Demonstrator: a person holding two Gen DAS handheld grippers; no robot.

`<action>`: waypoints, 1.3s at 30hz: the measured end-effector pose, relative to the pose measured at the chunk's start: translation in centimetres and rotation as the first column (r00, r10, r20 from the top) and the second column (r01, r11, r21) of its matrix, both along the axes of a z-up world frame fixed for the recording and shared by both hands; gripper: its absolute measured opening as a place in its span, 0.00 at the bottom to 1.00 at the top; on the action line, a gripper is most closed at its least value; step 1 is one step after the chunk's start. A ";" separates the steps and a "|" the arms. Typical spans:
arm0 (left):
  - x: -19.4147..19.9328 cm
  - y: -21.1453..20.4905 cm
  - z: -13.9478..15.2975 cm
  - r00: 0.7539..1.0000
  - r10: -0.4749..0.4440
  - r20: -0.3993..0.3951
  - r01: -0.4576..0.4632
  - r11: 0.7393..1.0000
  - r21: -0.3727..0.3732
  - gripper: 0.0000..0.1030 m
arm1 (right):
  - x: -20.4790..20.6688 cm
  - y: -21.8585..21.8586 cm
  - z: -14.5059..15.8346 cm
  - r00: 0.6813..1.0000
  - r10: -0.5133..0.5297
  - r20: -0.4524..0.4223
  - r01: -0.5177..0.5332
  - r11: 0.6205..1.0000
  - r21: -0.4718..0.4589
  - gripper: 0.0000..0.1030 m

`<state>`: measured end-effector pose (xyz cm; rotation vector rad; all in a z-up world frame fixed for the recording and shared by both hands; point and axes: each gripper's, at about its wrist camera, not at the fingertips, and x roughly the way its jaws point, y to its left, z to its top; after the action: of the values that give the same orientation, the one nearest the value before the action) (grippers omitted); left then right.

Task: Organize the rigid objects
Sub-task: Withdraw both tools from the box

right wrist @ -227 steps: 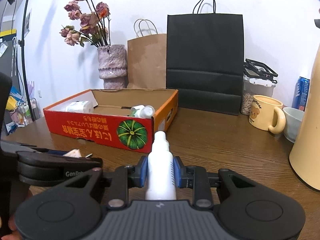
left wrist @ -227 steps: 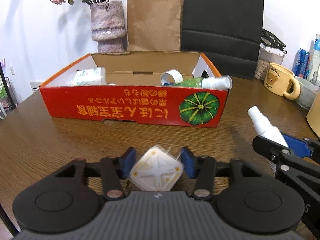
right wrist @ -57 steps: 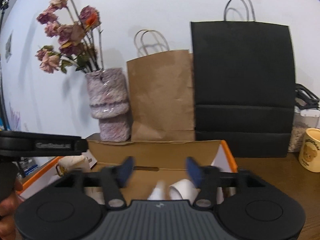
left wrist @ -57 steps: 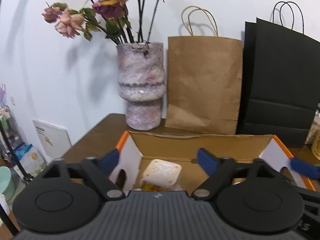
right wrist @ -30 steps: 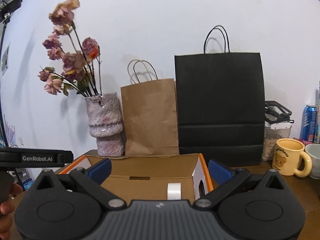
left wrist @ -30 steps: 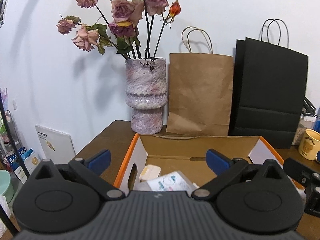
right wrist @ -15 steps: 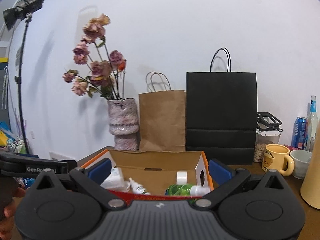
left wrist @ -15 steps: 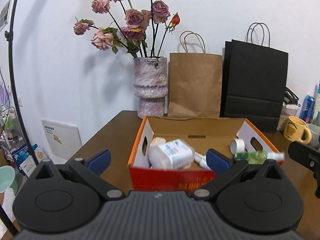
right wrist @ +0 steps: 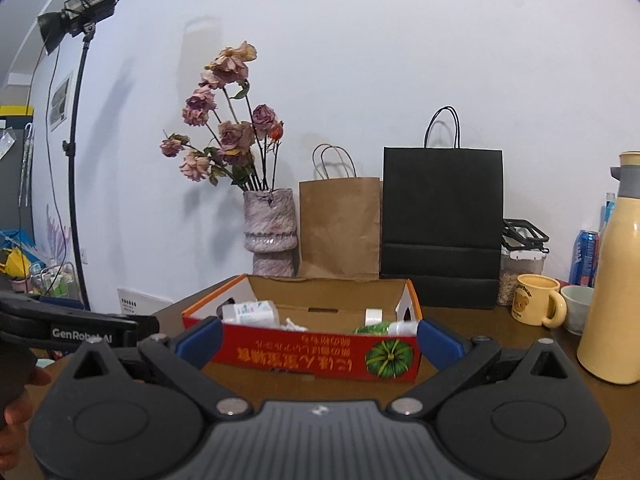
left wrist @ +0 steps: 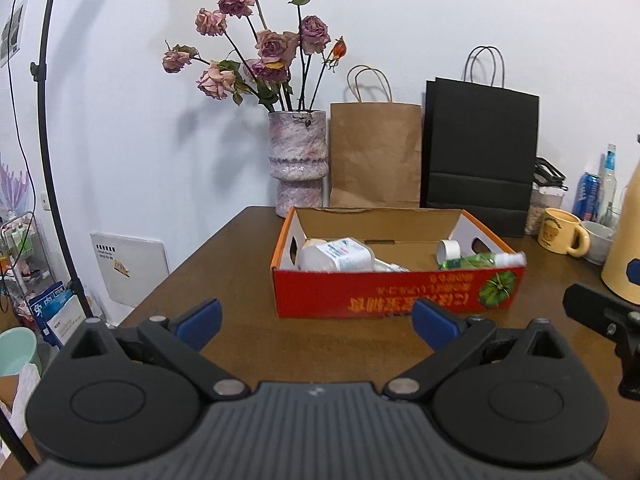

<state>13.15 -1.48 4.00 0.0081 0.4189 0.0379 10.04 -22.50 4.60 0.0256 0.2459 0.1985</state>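
Left gripper (left wrist: 316, 322) and right gripper (right wrist: 320, 340), both spread wide and empty, hover over bare wooden table (left wrist: 248, 280) short of the red cardboard box (left wrist: 396, 294). Box contents: white jar (left wrist: 338, 256), tape roll (left wrist: 448, 249), green spray bottle (left wrist: 480, 260). Vase (left wrist: 298, 162) and paper bags stand behind.

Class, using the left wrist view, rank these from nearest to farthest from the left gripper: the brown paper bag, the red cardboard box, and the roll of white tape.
1. Red cardboard box: on the table just ahead of the open left gripper.
2. Roll of white tape: inside the box, towards its right end.
3. Brown paper bag: behind the box, against the wall.
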 end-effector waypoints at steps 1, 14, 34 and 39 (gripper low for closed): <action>-0.5 -0.1 -0.1 1.000 -0.005 -0.001 0.005 1.000 -0.002 1.00 | -0.4 0.0 -0.1 1.000 -0.001 -0.004 0.001 1.000 -0.001 1.00; -4.2 -0.8 -0.9 0.999 -0.037 -0.017 0.037 0.999 -0.002 1.00 | -3.9 -0.4 -1.1 1.000 -0.003 -0.026 0.003 1.000 0.008 1.00; -4.9 -0.7 -0.7 0.999 -0.038 -0.007 0.038 0.999 -0.007 1.00 | -4.9 -0.1 -0.8 1.000 0.000 -0.014 0.000 1.000 0.010 1.00; -5.0 -0.6 -0.7 0.999 -0.040 -0.008 0.040 0.999 -0.007 1.00 | -4.9 -0.1 -0.8 1.000 0.000 -0.014 0.001 1.000 0.011 1.00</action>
<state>8.18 -2.04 3.30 0.0099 0.4272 -0.0032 5.14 -22.57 3.76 0.0375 0.2588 0.1991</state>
